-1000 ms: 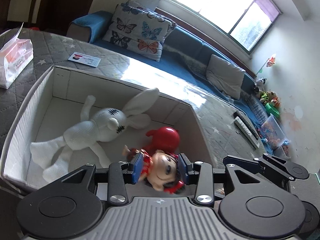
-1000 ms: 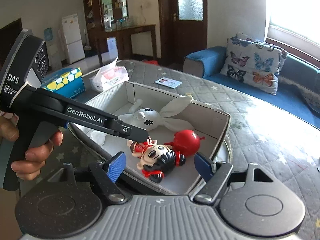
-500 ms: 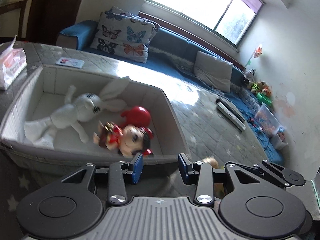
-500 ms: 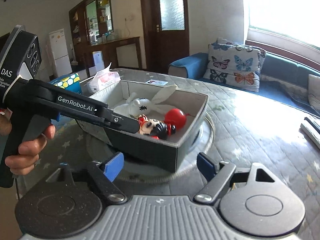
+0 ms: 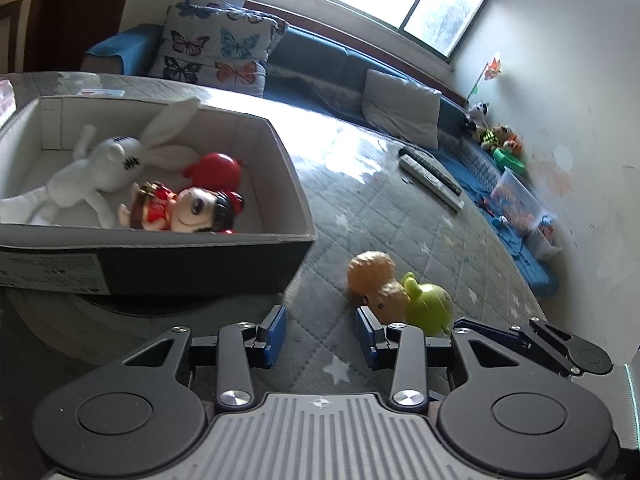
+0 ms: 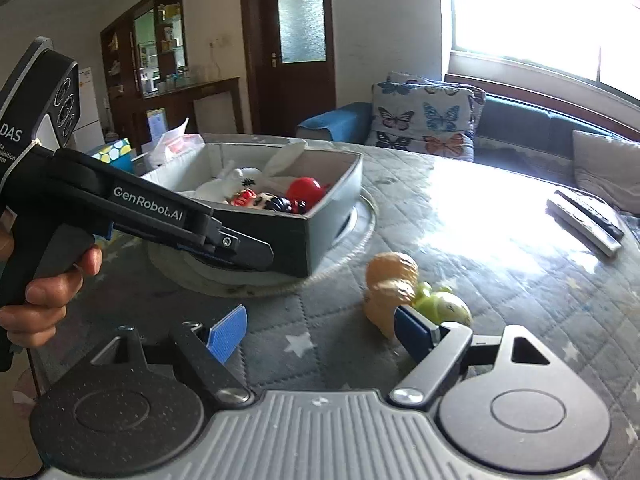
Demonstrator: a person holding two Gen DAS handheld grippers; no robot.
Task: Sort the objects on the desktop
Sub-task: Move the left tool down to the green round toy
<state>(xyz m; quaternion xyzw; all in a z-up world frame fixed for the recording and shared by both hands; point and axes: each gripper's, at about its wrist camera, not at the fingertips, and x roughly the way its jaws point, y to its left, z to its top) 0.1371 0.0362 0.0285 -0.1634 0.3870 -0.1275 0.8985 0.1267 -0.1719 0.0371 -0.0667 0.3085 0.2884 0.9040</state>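
A grey cardboard box (image 5: 296, 196) (image 6: 336, 196) on the table holds a white plush rabbit (image 5: 100, 164), a red round toy (image 5: 218, 166) and a big-headed doll in red (image 5: 188, 210). A tan toy (image 5: 378, 284) (image 6: 390, 284) and a green toy (image 5: 430, 306) (image 6: 442, 304) lie together on the quilted tablecloth, right of the box. My left gripper (image 5: 320, 336) is open and empty, low over the cloth just left of the tan toy. My right gripper (image 6: 320, 334) is open and empty, its right finger in front of the toys.
The box stands on a round turntable (image 6: 360, 220). Two remote controls (image 5: 430, 174) (image 6: 586, 216) lie far right on the table. Tissue packs (image 6: 176, 144) and a patterned box (image 6: 114, 152) sit behind the box. A blue sofa with cushions (image 5: 216, 56) lies beyond.
My left gripper let go of the doll into the box, pulled back and swung right toward the tan and green toys. My right gripper also drew back and turned right.
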